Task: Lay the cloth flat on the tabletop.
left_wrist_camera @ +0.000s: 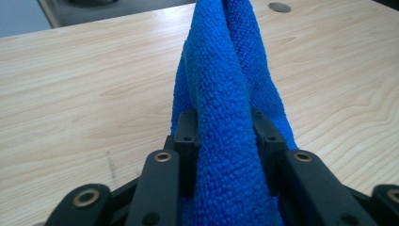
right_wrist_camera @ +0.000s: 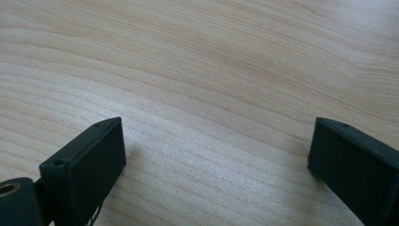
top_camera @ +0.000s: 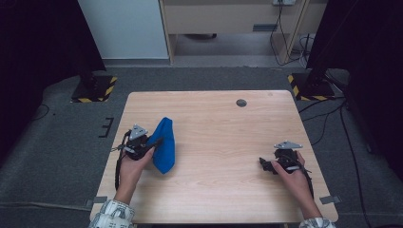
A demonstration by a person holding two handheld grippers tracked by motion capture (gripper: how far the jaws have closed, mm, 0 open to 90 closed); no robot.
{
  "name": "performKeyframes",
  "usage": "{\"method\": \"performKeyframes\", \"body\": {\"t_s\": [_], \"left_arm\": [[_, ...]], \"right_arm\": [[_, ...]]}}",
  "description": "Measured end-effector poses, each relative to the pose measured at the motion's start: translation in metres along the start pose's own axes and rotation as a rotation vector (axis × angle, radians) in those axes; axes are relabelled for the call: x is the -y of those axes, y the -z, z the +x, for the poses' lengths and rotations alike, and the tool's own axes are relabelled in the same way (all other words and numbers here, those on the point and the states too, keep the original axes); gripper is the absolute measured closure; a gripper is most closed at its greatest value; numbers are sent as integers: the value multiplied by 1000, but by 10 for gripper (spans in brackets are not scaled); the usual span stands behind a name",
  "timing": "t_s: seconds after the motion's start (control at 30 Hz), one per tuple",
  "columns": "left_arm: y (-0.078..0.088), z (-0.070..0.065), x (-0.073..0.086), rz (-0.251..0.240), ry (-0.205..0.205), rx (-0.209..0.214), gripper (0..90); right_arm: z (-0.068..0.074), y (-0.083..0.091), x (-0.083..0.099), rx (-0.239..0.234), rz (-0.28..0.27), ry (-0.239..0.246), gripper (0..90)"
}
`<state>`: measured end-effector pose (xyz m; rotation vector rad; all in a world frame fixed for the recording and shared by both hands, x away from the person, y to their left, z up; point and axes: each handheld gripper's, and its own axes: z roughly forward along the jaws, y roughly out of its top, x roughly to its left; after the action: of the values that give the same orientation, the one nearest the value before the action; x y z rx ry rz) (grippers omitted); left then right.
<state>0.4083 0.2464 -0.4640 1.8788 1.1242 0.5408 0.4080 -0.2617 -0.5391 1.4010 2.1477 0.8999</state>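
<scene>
We see a blue cloth (top_camera: 163, 145) on the left part of the wooden table (top_camera: 223, 190). It is bunched up into a long shape. Its near end is pinched in the left gripper (top_camera: 153, 141), and its far end points away toward the back of the table. In the left gripper view the cloth (left_wrist_camera: 226, 108) runs up between the two black jaws, and both jaws press on its sides, so the gripper (left_wrist_camera: 226, 136) has a firm hold on it. A hand holds this gripper from below.

The right gripper (top_camera: 264, 164) is well apart from the cloth, on the right part of the table. In the right gripper view its jaws stand wide open over bare wood (right_wrist_camera: 211, 70), and we see nothing between them.

The table is light wood with wavy lines. A small dark round spot (top_camera: 241, 102) sits near its back edge. The left gripper view shows that spot (left_wrist_camera: 279, 7) too, past the cloth.

From the high view we see the room. The floor (top_camera: 57, 142) is grey carpet. Two black stands with yellow and black striped feet (top_camera: 95, 90) are behind the table, and cables (top_camera: 328, 118) lie on the floor at the right.
</scene>
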Motion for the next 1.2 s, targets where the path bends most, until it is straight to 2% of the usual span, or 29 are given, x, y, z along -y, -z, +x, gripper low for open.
{"method": "performKeyframes", "body": {"t_s": [0.2,0.27,0.3,0.33,0.37,0.47,0.5,0.53,0.6,0.63,0.7,0.77,1.0,1.2], "left_arm": [[-9,-13,-5,5,-9,30,680],[-16,-24,-9,13,-24,53,680],[-16,-24,-9,13,-24,53,680],[-22,-32,-11,21,-40,71,680],[-22,-32,-11,21,-40,71,679],[-33,-47,-18,31,-57,121,679],[-33,-47,-18,31,-57,121,679],[-38,-54,-22,33,-70,138,679],[-40,-58,-24,37,-73,151,679],[-44,-66,-26,38,-76,174,679],[-46,-70,-27,42,-79,183,679],[-52,-82,-28,59,-106,203,678],[-72,-112,-25,114,-182,241,677],[-85,-125,-24,137,-199,250,673]], "right_arm": [[0,0,0,-1,1,0,46],[0,0,0,-1,0,0,46],[0,0,0,-1,0,0,46],[0,0,0,-1,0,0,46],[0,0,0,-1,0,0,46],[0,0,0,-1,0,0,46],[0,0,0,-1,0,0,46],[0,0,0,-1,0,0,46],[0,0,0,0,0,0,46],[0,0,0,-1,2,0,45],[0,0,0,-2,2,0,45],[0,0,0,-1,2,-1,45],[1,0,0,0,1,0,45],[1,0,0,2,-2,-2,45]]}}
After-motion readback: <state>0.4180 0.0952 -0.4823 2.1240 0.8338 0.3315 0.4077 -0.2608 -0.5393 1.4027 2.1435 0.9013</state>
